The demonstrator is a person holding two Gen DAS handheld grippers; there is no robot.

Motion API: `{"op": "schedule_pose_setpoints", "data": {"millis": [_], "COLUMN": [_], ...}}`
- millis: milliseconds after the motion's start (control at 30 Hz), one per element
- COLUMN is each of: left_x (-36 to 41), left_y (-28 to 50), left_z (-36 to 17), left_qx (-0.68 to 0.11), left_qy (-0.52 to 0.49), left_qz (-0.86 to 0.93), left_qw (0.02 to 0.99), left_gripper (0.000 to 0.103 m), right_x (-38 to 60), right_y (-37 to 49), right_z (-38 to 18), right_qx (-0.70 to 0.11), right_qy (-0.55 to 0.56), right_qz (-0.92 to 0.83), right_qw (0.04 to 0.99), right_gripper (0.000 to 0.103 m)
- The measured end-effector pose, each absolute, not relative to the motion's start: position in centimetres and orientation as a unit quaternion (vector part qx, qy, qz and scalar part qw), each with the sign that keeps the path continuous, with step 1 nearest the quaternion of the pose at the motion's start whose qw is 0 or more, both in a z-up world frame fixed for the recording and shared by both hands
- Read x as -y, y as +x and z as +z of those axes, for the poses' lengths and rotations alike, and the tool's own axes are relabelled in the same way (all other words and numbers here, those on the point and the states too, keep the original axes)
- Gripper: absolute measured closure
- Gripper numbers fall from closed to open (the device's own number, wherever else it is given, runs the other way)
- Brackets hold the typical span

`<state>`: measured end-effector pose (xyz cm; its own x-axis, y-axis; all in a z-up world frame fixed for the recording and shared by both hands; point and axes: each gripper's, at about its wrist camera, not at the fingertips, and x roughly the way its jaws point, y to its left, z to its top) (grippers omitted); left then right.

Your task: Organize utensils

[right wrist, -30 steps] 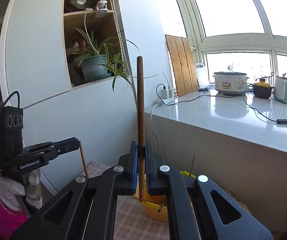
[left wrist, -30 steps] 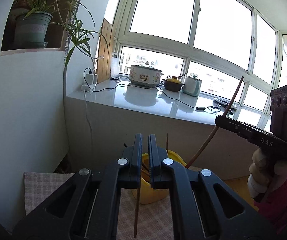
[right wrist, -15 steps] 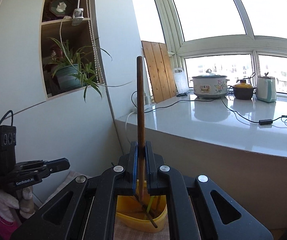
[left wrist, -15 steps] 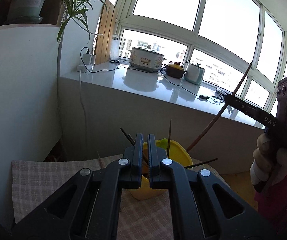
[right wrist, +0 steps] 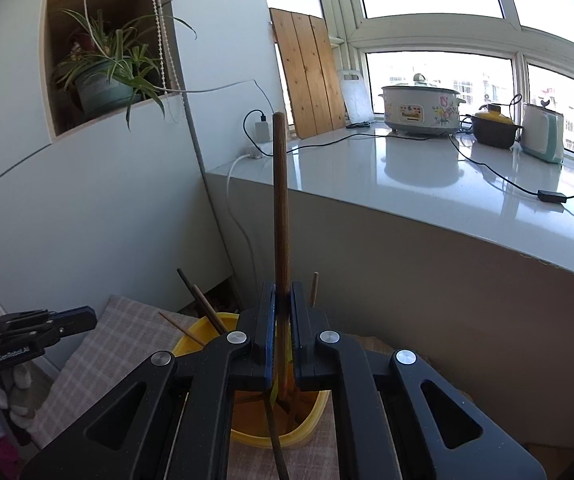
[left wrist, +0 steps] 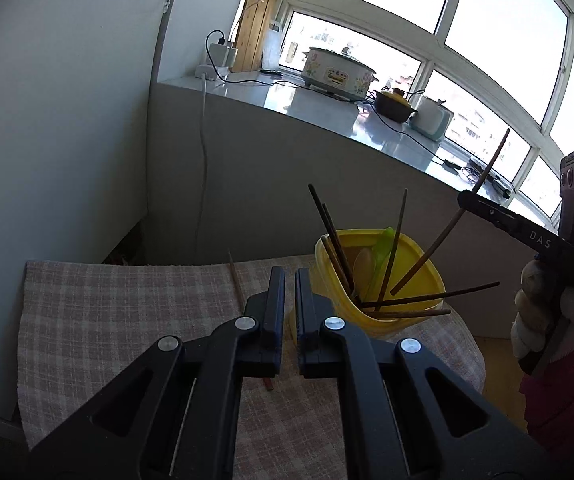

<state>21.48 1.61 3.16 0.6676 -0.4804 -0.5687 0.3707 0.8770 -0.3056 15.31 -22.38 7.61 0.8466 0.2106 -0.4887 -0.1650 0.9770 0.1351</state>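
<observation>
change since earlier: both hand-held grippers have come down toward the yellow container; the left one no longer has the thin stick between its jaws that it showed a second ago, and the container now sits right of its fingers rather than behind them.
desk (left wrist: 99,304): covered by a pale checked cloth that carries the task's things.
windowsill counter (right wrist: 427,184): behind the desk, bearing a floral cooker (right wrist: 421,110), a dark pot with a yellow lid (right wrist: 493,130) and a pale kettle (right wrist: 541,132), with cables running across it.
potted plant (right wrist: 105,76): in a wall niche, upper left of the right wrist view.
yellow container (left wrist: 431,280): stands on the cloth near the desk's far right corner; holds several dark chopsticks (left wrist: 329,228) leaning at different angles and a green spoon (left wrist: 383,240).
left hand-held gripper (left wrist: 290,276): jaws drawn narrow with nothing between them, just left of the container.
right hand-held gripper (right wrist: 283,300): clamped on a brown chopstick (right wrist: 279,200) that stands nearly upright; its lower end reaches into the container's mouth. a gloved hand (left wrist: 543,308) holds this gripper at the right edge of the left wrist view.
loose chopstick (left wrist: 235,280): lies flat on the cloth, running under the left gripper's left finger, with one end showing below it.
</observation>
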Motion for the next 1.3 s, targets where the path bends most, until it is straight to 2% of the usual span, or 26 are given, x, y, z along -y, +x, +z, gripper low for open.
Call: {"op": "schedule_pose_setpoints", "data": {"millis": [167,267,500,600,700,733,1133,1300], "left_x": [-1.3,-1.1,-0.5,0.4,1.4,1.8,4.8,4.7], "left_y": [23.8,25.3,30.0,31.9,33.6,34.1,38.0,37.6], "left_z": [0.2,-1.7,-6.1,-7.7,-9.0,-9.4,-12.0,-11.8], "left_qx": [-0.375,-0.401,-0.469,-0.492,-0.508,-0.511,-0.532,-0.519], "left_qy": [-0.083,-0.087,-0.109,-0.112,-0.104,-0.101,-0.045,-0.028], "left_qz": [-0.225,-0.219,-0.21,-0.207,-0.198,-0.195,-0.167,-0.175], "left_qw": [0.896,0.885,0.851,0.838,0.832,0.831,0.829,0.836], "left_gripper": [0.101,0.101,0.101,0.097,0.097,0.097,0.097,0.096], "right_x": [22.5,22.8,23.6,24.0,24.2,24.3,25.0,25.9], "right_y": [14.6,14.0,10.5,8.3,6.2,5.6,1.7,1.5], "right_z": [7.6,7.8,8.6,8.5,7.8,7.4,-0.5,-1.4], "right_qx": [-0.262,-0.262,-0.247,-0.246,-0.251,-0.256,-0.35,-0.362], "right_qy": [0.038,0.047,0.064,0.067,0.071,0.073,0.116,0.142], "right_qz": [0.098,0.098,0.1,0.105,0.103,0.102,0.078,0.068], "right_qw": [0.959,0.959,0.962,0.961,0.96,0.958,0.926,0.919], "right_gripper": [0.098,0.091,0.091,0.091,0.083,0.08,0.079,0.079]}}
